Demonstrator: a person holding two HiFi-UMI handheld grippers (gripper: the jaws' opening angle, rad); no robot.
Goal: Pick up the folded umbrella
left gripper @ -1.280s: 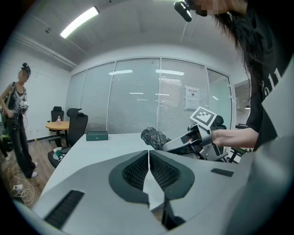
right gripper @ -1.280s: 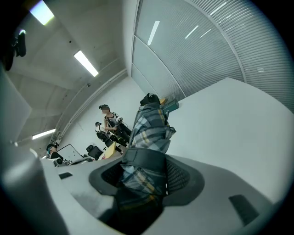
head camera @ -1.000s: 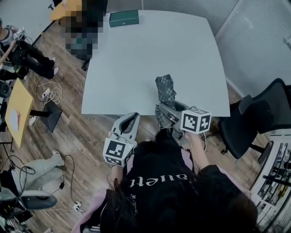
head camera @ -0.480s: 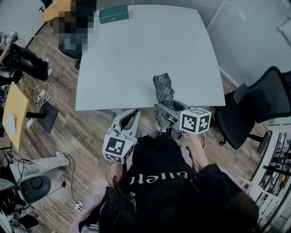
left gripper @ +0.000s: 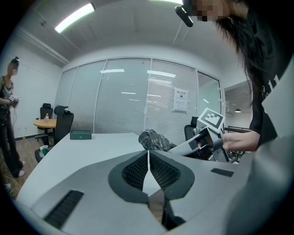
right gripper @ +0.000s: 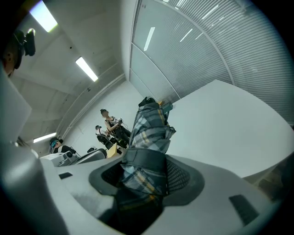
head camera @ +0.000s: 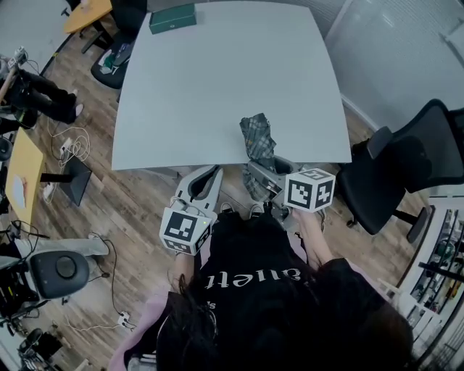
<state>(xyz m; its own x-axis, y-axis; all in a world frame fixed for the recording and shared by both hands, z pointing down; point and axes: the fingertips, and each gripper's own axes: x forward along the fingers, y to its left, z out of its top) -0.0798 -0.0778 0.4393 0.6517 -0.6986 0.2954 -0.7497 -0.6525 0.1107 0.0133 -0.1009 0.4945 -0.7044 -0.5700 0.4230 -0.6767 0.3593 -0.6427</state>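
Note:
The folded plaid umbrella (head camera: 257, 138) juts out from my right gripper (head camera: 262, 174), which is shut on its lower end at the white table's (head camera: 217, 72) near edge. In the right gripper view the umbrella (right gripper: 149, 131) rises between the pads of the right gripper (right gripper: 144, 172), strap wrapped round it, tip over the tabletop. My left gripper (head camera: 206, 182) hangs over the floor just short of the table edge, shut and empty. In the left gripper view the pads of the left gripper (left gripper: 148, 160) meet, with the umbrella (left gripper: 154, 140) ahead to the right.
A green box (head camera: 172, 18) lies at the table's far edge. A black office chair (head camera: 406, 167) stands at the right of the table. Cables, a yellow tabletop (head camera: 18, 181) and chair bases crowd the wooden floor at left. A person (left gripper: 7, 119) stands far left.
The table has slid up and left in the head view, so both grippers now sit a little farther back from its near edge. The umbrella stays in the right gripper.

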